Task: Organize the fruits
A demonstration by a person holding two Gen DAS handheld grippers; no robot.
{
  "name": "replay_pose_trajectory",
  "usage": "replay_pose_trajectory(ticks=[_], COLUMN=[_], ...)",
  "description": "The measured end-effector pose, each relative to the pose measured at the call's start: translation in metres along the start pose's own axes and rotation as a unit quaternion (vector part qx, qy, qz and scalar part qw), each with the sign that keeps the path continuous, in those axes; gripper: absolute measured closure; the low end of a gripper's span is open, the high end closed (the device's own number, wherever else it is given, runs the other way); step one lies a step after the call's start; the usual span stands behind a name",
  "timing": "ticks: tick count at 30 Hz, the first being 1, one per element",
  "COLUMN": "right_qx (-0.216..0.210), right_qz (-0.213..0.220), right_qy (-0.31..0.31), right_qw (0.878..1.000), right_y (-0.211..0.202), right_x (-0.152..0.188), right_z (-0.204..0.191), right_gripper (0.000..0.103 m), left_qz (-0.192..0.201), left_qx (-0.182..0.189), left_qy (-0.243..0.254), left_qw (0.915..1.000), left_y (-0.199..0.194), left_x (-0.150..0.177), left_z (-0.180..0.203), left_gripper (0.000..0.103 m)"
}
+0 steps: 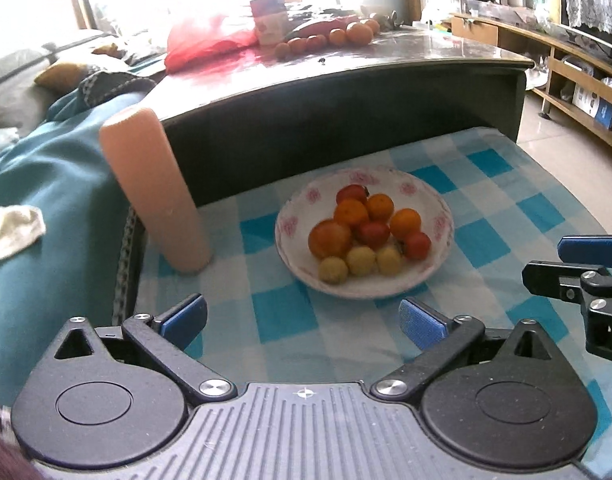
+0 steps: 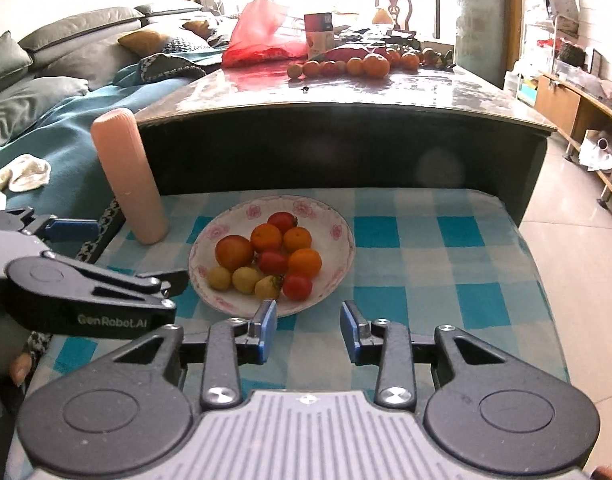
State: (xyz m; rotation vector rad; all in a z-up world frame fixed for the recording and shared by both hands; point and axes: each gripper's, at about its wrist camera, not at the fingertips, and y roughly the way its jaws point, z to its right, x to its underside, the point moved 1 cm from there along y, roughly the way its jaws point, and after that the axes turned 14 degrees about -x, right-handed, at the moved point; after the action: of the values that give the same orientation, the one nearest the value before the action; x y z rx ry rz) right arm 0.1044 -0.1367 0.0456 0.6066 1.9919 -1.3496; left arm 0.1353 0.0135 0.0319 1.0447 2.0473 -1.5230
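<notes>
Fruits are lying in a white plate (image 1: 434, 276) with pink flowers on its rim, and this plate is standing on a cloth (image 1: 281, 316) with blue and white squares. In the plate are sitting several oranges (image 1: 330, 239), three red tomatoes (image 1: 373, 234) and three small yellow fruits (image 1: 361, 261) at the near side, all touching each other in one heap.

The left gripper (image 1: 303, 320) is hovering in front of the plate with its jaws spread wide, and nothing is lying between the blue pads (image 1: 422, 323). The right gripper (image 2: 309, 326) is also waiting just before the near rim of the plate, its jaws parted and gripping nothing; its left pad is appearing over the plate's edge.

A pink cylinder (image 1: 155, 192) is standing upright on the cloth, to the left of the plate and apart from it. Behind is standing a dark table (image 2: 346, 96), where a row of more oranges (image 2: 376, 65) is lying beside a red plastic bag (image 2: 261, 36) and a can (image 2: 320, 34). On the left a sofa with a teal blanket (image 2: 65, 136) is showing.
</notes>
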Motion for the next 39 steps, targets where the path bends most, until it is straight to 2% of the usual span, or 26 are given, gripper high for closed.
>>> replay_pose_trajectory(ticks=[16, 39], right_qx=[-0.007, -0.009], right_qz=[0.001, 0.006], right_qy=[-0.003, 0.002], right_qw=[1.000, 1.000], right_y=[-0.043, -0.079], right_x=[0.042, 0.081], right_z=[-0.023, -0.040], right_gripper=[0.052, 0.052], left_qz=[-0.005, -0.005], left_qx=[-0.012, 0.008], left_qy=[-0.028, -0.046], left_qw=[0.9995, 0.9989], left_y=[-0.048, -0.082], left_x=[0.040, 0.069], left_z=[-0.004, 0.004], left_gripper=[0.000, 0.000])
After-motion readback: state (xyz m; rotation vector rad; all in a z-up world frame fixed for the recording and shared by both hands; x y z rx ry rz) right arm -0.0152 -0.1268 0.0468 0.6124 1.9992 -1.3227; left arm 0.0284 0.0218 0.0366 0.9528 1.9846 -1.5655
